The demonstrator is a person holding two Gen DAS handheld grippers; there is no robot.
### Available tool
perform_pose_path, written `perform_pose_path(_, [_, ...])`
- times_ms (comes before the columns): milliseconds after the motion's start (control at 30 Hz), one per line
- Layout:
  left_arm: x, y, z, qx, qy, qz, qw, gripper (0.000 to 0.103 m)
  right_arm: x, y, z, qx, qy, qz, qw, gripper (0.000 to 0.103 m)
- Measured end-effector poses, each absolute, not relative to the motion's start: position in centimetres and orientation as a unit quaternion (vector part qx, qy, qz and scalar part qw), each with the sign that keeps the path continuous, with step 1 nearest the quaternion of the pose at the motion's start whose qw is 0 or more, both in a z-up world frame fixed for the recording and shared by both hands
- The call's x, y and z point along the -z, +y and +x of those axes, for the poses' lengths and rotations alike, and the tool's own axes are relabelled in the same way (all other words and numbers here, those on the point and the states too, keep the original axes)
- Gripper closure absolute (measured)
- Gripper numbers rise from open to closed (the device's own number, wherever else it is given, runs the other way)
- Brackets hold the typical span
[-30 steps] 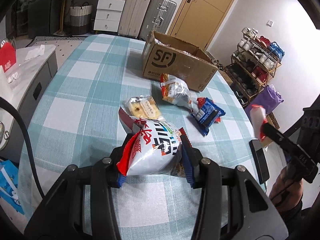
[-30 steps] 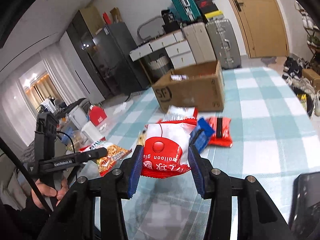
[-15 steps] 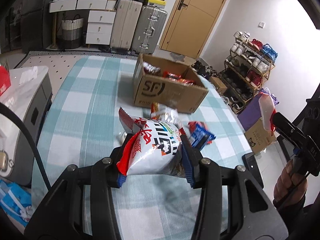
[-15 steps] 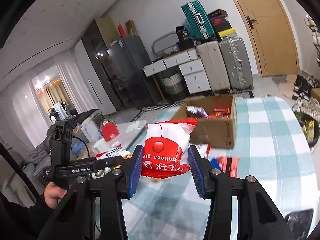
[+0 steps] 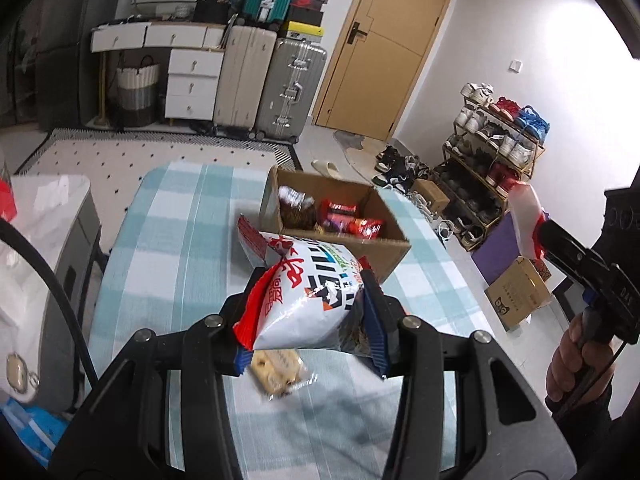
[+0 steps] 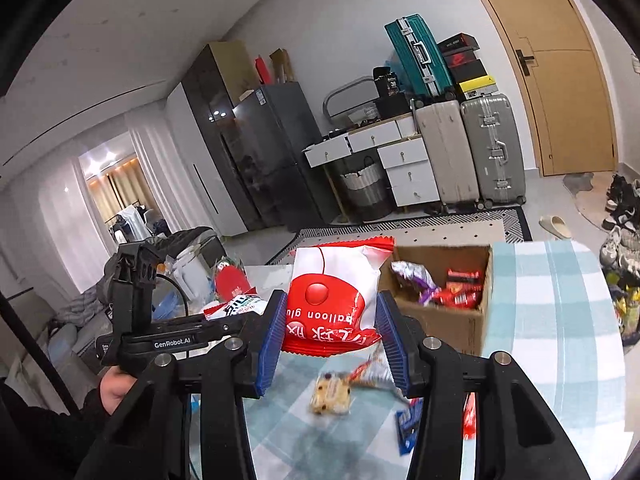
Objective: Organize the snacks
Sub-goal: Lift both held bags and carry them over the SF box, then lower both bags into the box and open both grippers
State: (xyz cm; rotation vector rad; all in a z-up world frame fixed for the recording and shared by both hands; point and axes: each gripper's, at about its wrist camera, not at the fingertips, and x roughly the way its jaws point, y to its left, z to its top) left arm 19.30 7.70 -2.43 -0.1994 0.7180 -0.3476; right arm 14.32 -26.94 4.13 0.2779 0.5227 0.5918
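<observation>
Two snack bags held above the checked table

The left gripper (image 5: 306,316) pinches a white-and-red bag (image 5: 304,300); the right gripper (image 6: 332,340) pinches a red balloon-gum bag (image 6: 334,300) (label legible only there), both short of the open cardboard box (image 5: 384,252) near the table's far edge.

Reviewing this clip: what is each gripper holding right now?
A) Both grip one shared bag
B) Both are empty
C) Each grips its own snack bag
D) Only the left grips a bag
C: the left gripper clamps a white-and-red snack bag, and the right gripper clamps a red-and-white bag.
</observation>
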Motion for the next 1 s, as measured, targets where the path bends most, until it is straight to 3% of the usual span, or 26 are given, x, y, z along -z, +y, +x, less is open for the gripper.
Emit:
perform_pose_path(567, [-3.5,3.4,29.1,0.171,0.333,-0.066,0.925,0.061,-8.6,-27.9,25.6,-0.273,0.266,0.156,0.911,0.057])
perform_pose_path(1000, [-1.8,-1.5,39.9,0.162,0.368,-0.062,0.913,0.061,-7.2,-26.5,34.2,-0.238,0.308,0.122,0.913,0.057])
